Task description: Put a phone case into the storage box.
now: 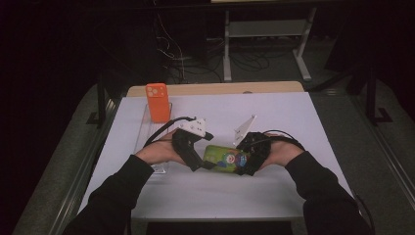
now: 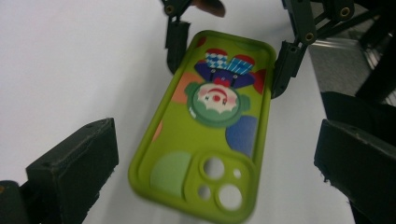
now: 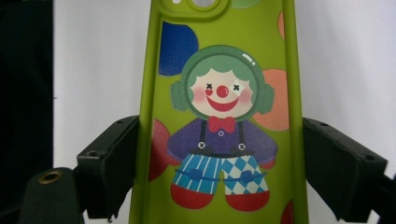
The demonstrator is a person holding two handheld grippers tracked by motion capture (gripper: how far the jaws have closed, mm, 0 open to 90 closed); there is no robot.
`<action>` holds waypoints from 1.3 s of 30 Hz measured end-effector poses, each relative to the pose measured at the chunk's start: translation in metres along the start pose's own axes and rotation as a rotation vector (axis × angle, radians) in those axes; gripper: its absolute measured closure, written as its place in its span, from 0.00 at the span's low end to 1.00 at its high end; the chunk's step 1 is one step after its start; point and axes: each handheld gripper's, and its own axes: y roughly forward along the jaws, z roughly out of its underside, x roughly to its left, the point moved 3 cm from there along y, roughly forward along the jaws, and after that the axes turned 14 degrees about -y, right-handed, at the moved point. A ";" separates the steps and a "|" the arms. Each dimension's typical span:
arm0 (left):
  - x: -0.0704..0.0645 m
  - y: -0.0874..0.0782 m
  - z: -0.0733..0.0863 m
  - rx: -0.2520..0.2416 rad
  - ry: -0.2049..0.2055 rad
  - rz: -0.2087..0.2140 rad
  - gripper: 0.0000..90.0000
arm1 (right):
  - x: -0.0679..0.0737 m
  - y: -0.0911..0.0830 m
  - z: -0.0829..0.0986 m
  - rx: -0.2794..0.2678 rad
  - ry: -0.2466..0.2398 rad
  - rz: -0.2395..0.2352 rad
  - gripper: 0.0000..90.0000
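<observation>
A lime-green phone case printed with a clown lies flat on the white table, inner side up. My right gripper has its jaws pressed against both long edges of the case's bottom end; the right gripper's fingers touch the case at its far end in the left gripper view. My left gripper stands open around the camera-cutout end, its jaws well clear of the case's sides.
An orange phone stands upright in a clear acrylic holder at the back left of the table. The table's wooden far edge lies behind it. Dark floor, cables and a desk frame lie beyond.
</observation>
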 end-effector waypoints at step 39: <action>-0.006 0.028 0.010 0.173 0.058 0.017 0.17 | 0.006 0.001 -0.025 -0.003 -0.081 -0.047 0.16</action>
